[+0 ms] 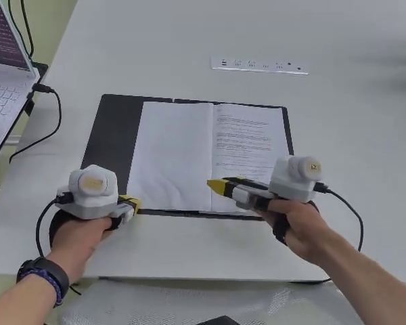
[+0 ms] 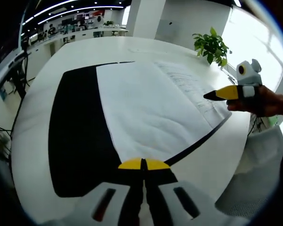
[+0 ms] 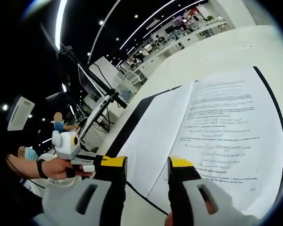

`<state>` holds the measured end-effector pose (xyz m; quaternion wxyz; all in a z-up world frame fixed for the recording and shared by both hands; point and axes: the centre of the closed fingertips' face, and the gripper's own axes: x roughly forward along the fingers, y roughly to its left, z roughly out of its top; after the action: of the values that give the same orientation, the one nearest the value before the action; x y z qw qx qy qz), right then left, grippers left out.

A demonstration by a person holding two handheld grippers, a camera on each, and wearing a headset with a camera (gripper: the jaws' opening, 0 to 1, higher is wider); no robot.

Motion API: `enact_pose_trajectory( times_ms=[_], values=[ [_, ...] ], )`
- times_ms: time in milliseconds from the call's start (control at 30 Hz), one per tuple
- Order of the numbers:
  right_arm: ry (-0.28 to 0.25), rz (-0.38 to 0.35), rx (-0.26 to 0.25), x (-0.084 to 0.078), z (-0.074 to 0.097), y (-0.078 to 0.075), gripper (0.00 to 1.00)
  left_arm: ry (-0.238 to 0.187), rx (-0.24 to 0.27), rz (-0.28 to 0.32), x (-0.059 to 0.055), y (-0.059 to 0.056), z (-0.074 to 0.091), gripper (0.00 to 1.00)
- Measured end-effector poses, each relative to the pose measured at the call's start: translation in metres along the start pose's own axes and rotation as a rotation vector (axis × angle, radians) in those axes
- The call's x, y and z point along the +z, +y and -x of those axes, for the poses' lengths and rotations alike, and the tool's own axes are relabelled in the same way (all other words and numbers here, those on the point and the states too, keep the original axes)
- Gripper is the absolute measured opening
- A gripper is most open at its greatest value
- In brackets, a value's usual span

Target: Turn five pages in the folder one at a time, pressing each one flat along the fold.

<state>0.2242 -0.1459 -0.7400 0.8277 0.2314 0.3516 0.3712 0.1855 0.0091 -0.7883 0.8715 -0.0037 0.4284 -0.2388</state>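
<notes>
- The folder [image 1: 111,145] lies open and flat in the middle of the white table [image 1: 189,40]. Its black cover shows along the 9 o'clock side.
- A blank page [image 1: 169,156] lies left of the fold [image 1: 212,156]. A printed page [image 1: 250,149] lies right of it.
- The left gripper [image 1: 130,204] sits at the folder's 7 o'clock corner. In its own view its yellow-tipped jaws are pressed together with nothing between them, over the near edge of the black cover.
- The right gripper [image 1: 216,185] reaches in from 5 o'clock. Its tips are over the folder's near edge, just beside the bottom of the fold.
- In the right gripper view its jaws stand apart and hold nothing. Whether they touch the paper I cannot tell.
- A laptop [image 1: 3,74] sits at 10 o'clock from the folder.
- A white power strip [image 1: 257,66] lies on the table at 12 o'clock, well apart from the folder.
</notes>
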Motion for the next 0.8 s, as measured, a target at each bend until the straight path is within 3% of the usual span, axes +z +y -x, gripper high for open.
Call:
enact_pose_trajectory(
  times_ms=[300,800],
  values=[
    [-0.039,-0.017,-0.002,0.025,-0.023,-0.011,0.28,0.003,0.015,0.006,0.001,-0.003,0.004,0.00],
    [-0.066,-0.052,-0.014,0.046,-0.049,-0.033,0.18,0.002,0.024,0.007,0.004,-0.003,0.004,0.00]
  ],
)
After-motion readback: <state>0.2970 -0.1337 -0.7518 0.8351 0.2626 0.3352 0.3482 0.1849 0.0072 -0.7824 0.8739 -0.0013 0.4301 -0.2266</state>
